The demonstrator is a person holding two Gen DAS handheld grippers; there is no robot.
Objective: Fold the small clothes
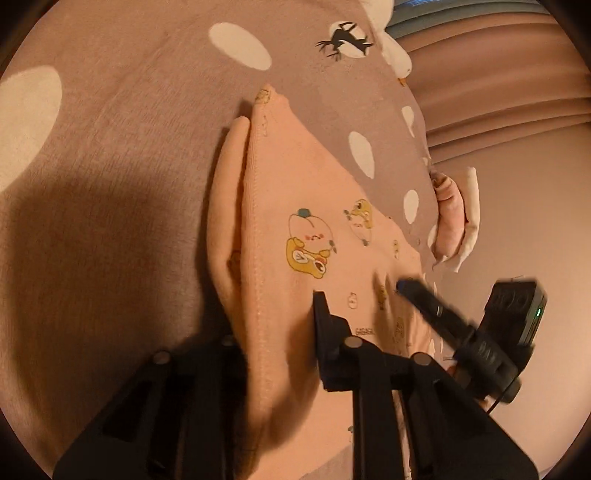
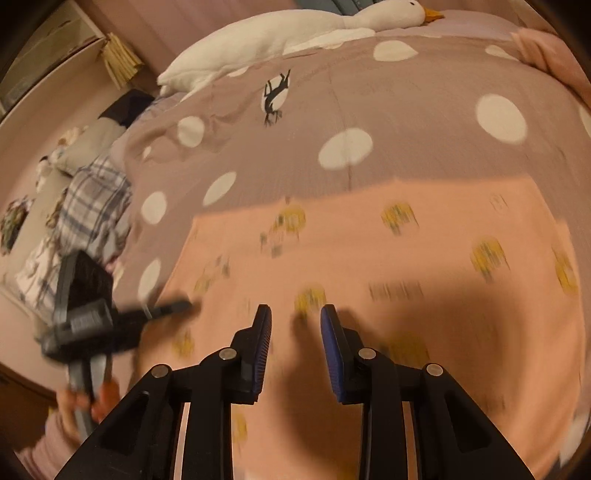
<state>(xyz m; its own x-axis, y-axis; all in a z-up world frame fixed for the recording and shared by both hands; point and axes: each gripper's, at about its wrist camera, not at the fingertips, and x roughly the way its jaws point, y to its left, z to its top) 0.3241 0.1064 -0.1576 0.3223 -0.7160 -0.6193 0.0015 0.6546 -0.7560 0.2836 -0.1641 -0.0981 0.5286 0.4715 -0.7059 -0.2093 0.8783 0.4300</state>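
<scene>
Peach garment [image 2: 369,258]: a small peach cloth printed with yellow cartoon figures, lying on the bed; seen from the right wrist it lies mostly flat, with a straight far edge.
Garment fold [image 1: 255,229]: in the left wrist view a stitched hem of the same cloth is lifted into a ridge that runs away from the camera, with a second layer bulging to its left.
Left gripper [image 1: 284,332]: its fingers are drawn together on that lifted hem; the right finger [image 1: 325,317] lies on the cloth, the left one is hidden behind the fold.
Left gripper pose: low over the bed, angled down along the hem. From the right wrist it shows at the garment's left edge [image 2: 162,310], blurred, a hand around its handle.
Right gripper [image 2: 295,317]: jaws apart with a clear gap, blue pads facing each other, nothing between them.
Right gripper pose: over the near part of the garment, pointing forward across it; whether the tips touch the cloth I cannot tell. In the left view one tip [image 1: 413,291] sits at the cloth's right side.
Bed cover [image 2: 369,110]: mauve with white dots and a black deer print, beneath the garment.
Goose plush [image 2: 295,29]: white, at the far edge of the bed.
Plaid cloth [image 2: 92,206]: bunched at the bed's left side.
</scene>
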